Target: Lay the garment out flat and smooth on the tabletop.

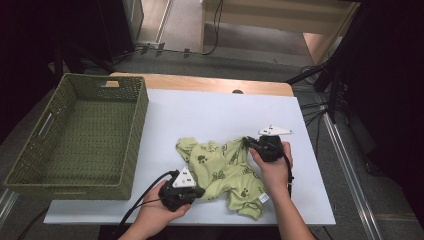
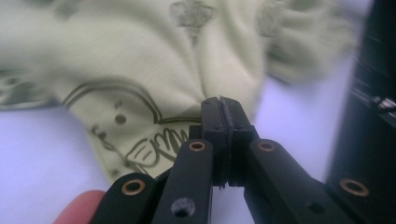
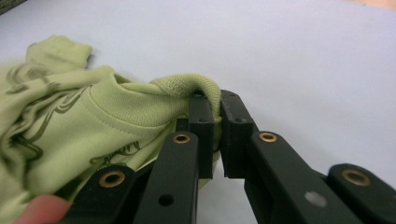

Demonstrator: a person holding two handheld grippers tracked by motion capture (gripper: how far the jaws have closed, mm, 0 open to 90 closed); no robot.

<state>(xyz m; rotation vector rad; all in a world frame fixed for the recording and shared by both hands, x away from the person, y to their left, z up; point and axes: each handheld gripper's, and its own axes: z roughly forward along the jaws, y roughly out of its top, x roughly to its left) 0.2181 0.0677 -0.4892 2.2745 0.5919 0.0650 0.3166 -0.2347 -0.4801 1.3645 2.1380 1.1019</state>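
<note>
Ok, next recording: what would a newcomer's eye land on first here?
A crumpled light-green cotton garment with dark paw prints lies on the white table top, pinched from both sides. The left claw is shut on its near edge, and the right claw is shut on a ribbed hem at its far right. To the left stands an empty olive-green woven basket.

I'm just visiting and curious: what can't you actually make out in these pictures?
- Small light-green printed cotton garment: its dark print is too small in the high view, blurred in the left gripper view.
- Fabric nipped by the left gripper: hidden between the fingers.
- Green woven basket: near wall hides part of the floor.
</note>
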